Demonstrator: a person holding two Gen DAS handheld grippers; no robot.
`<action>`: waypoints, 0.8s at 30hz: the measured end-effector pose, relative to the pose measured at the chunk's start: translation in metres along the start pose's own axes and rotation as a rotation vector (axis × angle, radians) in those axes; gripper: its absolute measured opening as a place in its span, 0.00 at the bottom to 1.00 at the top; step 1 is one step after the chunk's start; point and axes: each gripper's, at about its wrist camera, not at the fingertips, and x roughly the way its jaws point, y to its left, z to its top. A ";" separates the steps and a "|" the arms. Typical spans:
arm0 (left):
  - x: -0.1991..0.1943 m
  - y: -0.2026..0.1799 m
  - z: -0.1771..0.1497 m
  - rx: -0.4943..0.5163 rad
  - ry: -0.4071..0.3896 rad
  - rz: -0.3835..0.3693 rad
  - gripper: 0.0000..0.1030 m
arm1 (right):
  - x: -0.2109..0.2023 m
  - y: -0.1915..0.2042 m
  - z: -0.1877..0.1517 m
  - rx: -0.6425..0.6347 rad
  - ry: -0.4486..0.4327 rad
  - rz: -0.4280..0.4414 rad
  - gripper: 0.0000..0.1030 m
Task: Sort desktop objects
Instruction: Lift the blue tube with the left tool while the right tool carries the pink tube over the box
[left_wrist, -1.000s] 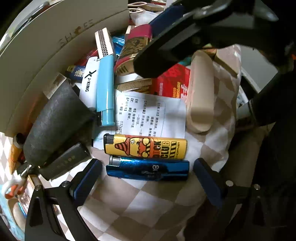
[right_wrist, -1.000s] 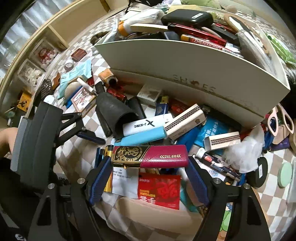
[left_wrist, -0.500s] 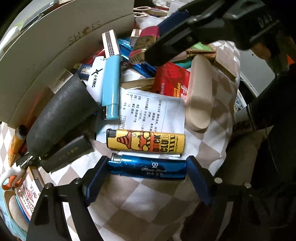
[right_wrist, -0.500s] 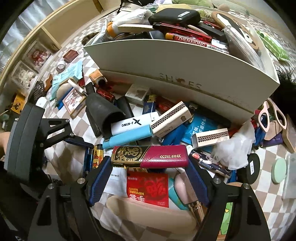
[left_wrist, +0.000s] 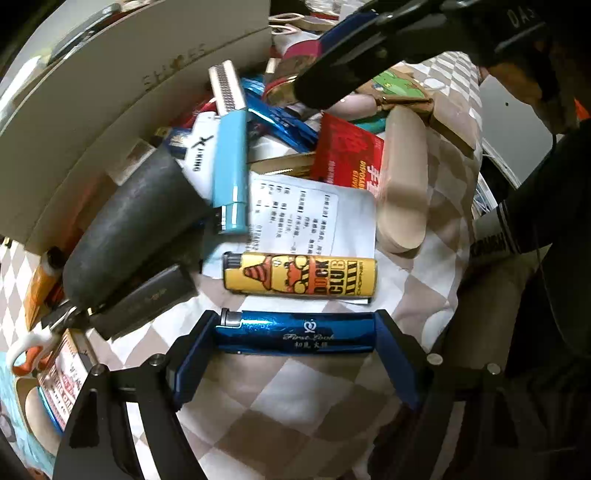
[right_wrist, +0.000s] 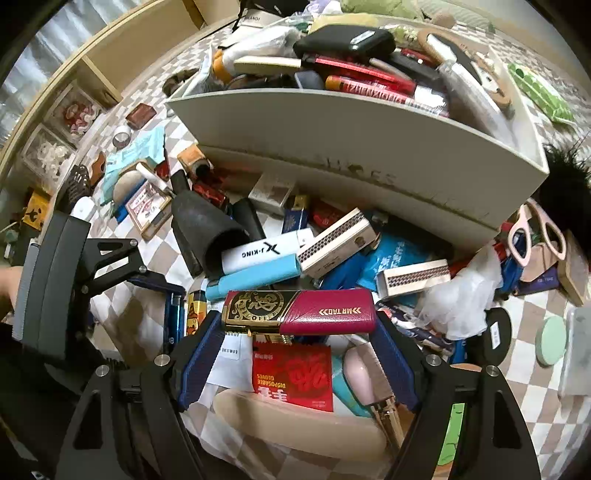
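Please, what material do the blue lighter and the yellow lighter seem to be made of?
Blue lighter: probably metal or metallised plastic, glossy, because it shows bright mirror-like streaks and a silver cap. Yellow lighter: likely plastic under a printed wrap, smooth with soft shine; the cartoon print covers its body.

2 wrist fisheyes, close over clutter, facing opposite ways, sharing yellow lighter (left_wrist: 300, 274), white box (right_wrist: 369, 155)

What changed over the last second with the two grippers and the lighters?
The left gripper moved forward and closed its fingers on the ends of the blue lighter, which a second ago lay just beyond them. The right gripper kept its hold on the red and gold lighter. The yellow lighter stayed put.
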 end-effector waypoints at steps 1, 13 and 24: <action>-0.004 0.001 0.000 -0.005 -0.011 0.004 0.81 | -0.002 0.001 0.001 -0.003 -0.010 -0.003 0.78; -0.085 0.029 0.013 -0.128 -0.242 0.084 0.81 | -0.050 0.010 0.020 -0.026 -0.148 -0.004 0.78; -0.142 0.047 0.045 -0.267 -0.434 0.190 0.81 | -0.110 -0.010 0.054 0.074 -0.351 -0.008 0.78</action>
